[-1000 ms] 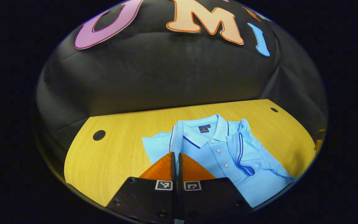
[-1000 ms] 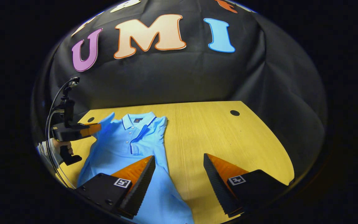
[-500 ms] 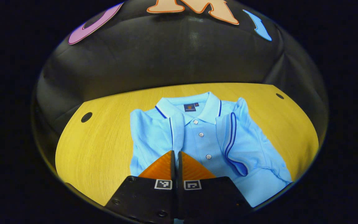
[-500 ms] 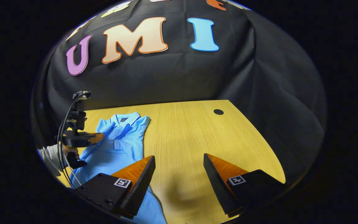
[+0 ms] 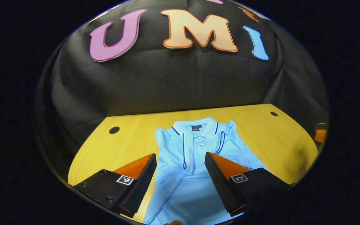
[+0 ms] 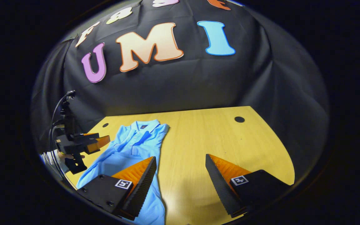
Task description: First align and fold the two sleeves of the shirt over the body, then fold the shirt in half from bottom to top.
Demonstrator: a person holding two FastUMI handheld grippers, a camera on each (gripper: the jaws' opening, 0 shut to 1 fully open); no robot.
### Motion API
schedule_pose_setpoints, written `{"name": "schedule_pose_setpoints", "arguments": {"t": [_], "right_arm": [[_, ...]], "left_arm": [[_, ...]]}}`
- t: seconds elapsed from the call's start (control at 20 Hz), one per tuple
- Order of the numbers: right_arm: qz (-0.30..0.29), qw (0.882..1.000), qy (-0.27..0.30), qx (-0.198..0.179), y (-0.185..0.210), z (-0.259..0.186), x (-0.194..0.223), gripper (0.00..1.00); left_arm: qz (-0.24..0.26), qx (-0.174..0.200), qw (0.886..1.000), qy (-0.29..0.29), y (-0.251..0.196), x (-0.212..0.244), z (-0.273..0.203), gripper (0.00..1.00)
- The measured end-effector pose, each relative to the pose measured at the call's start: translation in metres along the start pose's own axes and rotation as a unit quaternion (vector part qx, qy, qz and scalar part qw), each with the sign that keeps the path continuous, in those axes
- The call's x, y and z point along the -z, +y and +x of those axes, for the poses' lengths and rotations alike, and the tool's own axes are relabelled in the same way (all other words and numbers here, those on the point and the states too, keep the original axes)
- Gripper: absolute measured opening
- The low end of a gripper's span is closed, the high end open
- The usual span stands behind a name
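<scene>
The light-blue polo shirt (image 5: 195,156) lies flat on the yellow wooden table (image 5: 127,137), collar toward the booth wall, with both sleeves laid in over the chest beside the button placket. The left gripper (image 5: 180,175) hangs above the shirt's middle, fingers spread and empty; in the right gripper view it sits out at the shirt's far side (image 6: 83,143). The right gripper (image 6: 180,178) is likewise parted and holds nothing, mostly over bare wood with the shirt's lower edge under one finger. The bottom-to-top fold looks next. I'd worry that grabbing the hem unevenly could drag the loose sleeves out of place or skew the fold.
</scene>
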State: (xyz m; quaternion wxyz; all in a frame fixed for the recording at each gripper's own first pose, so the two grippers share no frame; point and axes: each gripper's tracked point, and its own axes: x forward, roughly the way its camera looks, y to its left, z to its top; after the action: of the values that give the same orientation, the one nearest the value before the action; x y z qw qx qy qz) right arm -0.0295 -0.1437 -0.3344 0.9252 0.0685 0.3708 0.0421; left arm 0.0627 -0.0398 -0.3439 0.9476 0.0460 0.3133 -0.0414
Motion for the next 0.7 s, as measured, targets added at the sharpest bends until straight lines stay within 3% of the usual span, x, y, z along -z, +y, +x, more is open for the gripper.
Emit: {"name": "schedule_pose_setpoints", "arguments": {"t": [0.05,0.1,0.3,0.35,0.5,0.7], "right_arm": [[-0.004,1.000,0.000,-0.010,0.007,-0.002,0.002,0.99],[-0.007,1.000,-0.001,-0.019,0.015,-0.007,0.003,0.95],[-0.011,0.999,-0.002,-0.045,0.052,-0.035,0.023,0.99],[-0.017,0.999,-0.003,-0.042,0.058,-0.044,0.031,0.95],[-0.020,1.000,0.001,-0.023,0.074,-0.072,0.061,0.98],[-0.036,0.998,0.052,-0.010,0.083,-0.105,0.124,0.94]], "left_arm": [[-0.003,-0.008,1.000,-0.005,0.009,-0.001,-0.019,0.96],[-0.004,-0.015,1.000,-0.008,0.018,0.001,-0.038,0.96],[0.007,-0.024,1.000,0.007,0.048,0.034,-0.103,0.96],[0.010,-0.020,1.000,0.010,0.053,0.044,-0.115,0.96],[0.015,-0.001,0.999,0.038,0.064,0.086,-0.151,0.96],[0.014,0.025,0.997,0.074,0.069,0.140,-0.190,0.96]]}}
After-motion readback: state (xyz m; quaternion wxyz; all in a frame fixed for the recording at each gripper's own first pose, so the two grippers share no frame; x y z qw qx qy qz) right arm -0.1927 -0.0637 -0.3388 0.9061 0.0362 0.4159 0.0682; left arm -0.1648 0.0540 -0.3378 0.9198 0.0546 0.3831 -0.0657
